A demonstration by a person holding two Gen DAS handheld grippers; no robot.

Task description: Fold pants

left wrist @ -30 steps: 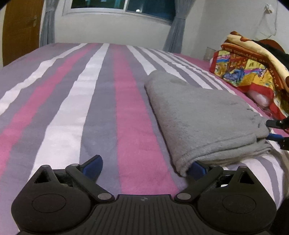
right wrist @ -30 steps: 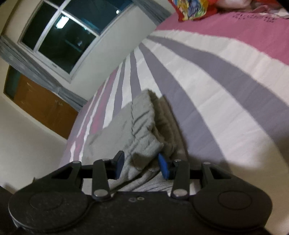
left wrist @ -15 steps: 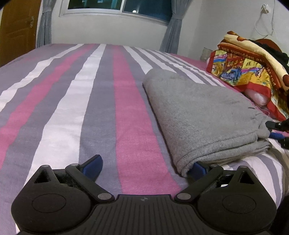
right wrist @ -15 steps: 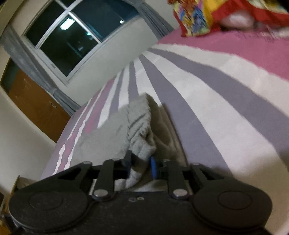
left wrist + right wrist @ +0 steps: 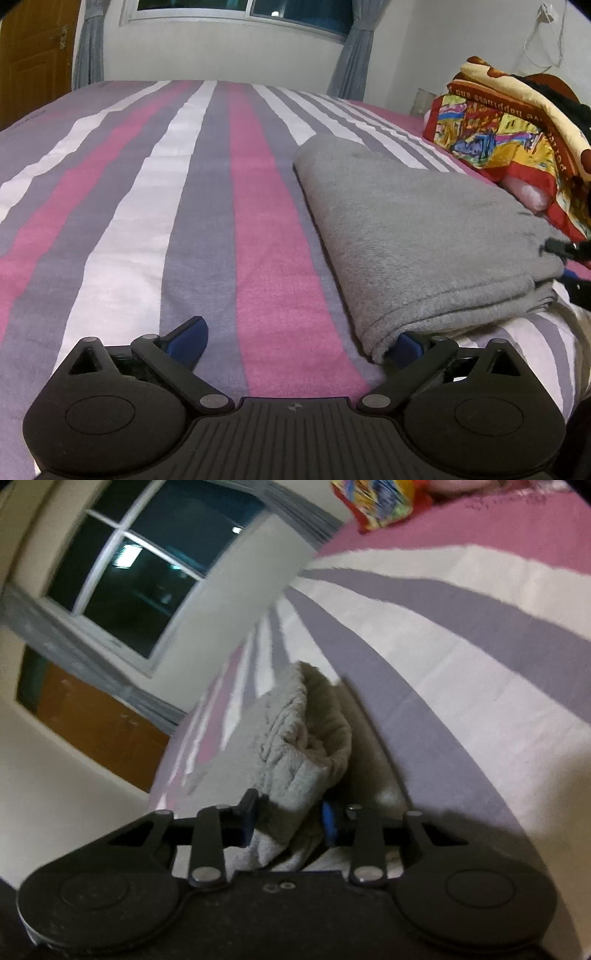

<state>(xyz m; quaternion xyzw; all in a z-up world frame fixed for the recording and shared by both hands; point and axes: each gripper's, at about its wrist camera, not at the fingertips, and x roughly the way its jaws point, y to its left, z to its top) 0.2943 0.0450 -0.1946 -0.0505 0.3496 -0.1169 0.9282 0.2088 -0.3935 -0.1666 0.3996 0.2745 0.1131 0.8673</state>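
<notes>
Grey pants (image 5: 406,229) lie folded into a long pad on the right half of the striped bed (image 5: 147,184). My left gripper (image 5: 297,341) is open wide at the near end; its right finger (image 5: 408,343) is tucked under the pants' near corner, and its left finger (image 5: 188,338) rests over bare sheet. The right gripper (image 5: 565,254) shows at the pants' right edge. In the right wrist view the right gripper (image 5: 290,818) has its jaws closing, with a bunched fold of the pants (image 5: 295,738) filling the gap and touching both pads.
A colourful folded blanket (image 5: 509,147) and a pink pillow (image 5: 528,192) are piled at the far right of the bed. Behind the bed are a wall, a window with grey curtains (image 5: 354,44) and a wooden door (image 5: 29,55). Bare striped sheet lies left of the pants.
The right gripper's jaws have come in around the bunched fabric, and its view has tilted and blurred. The left gripper and the folded pants stay as they were.
</notes>
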